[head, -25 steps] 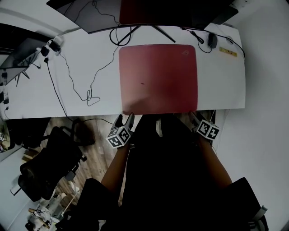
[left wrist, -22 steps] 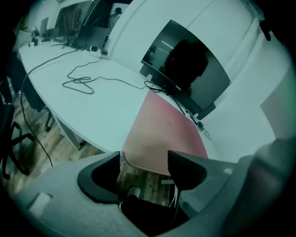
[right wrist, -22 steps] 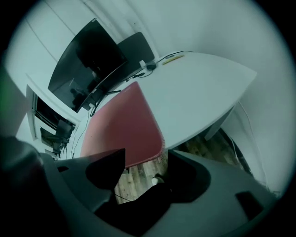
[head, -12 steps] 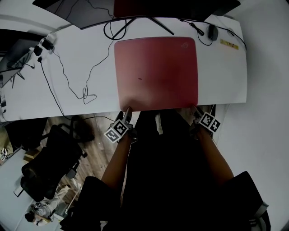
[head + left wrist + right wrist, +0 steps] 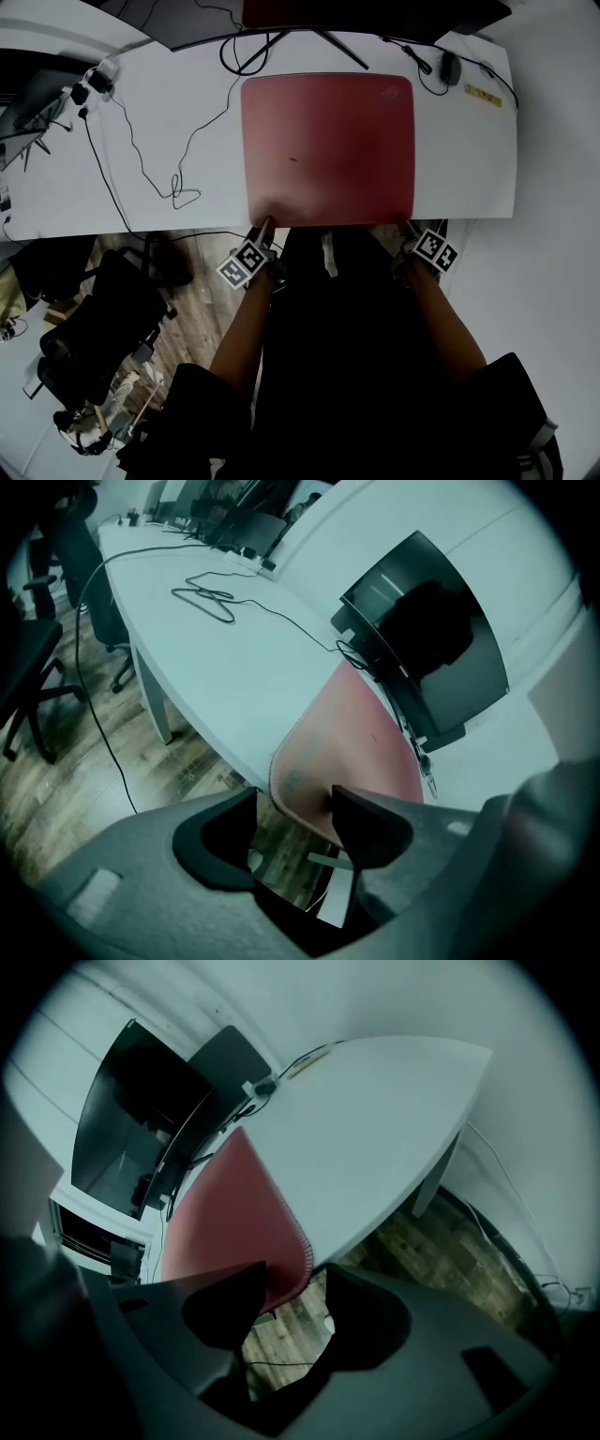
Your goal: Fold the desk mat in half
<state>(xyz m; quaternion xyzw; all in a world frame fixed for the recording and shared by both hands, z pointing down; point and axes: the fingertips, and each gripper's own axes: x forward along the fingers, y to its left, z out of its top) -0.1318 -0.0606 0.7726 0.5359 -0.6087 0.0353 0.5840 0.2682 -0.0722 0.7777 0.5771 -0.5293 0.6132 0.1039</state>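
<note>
clothes [image 5: 356,375] black | left tool [image 5: 295,822], right tool [image 5: 291,1307] dark grey | cubes [image 5: 246,266] black-white

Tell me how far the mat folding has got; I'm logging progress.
Nothing is folded yet: the desk mat lies flat on the desk. In hand: the left gripper and right gripper each straddle a near corner; their jaws have just been closing, not yet clamped. Left: grip, lift and carry the near edge over to the far edge.
</note>
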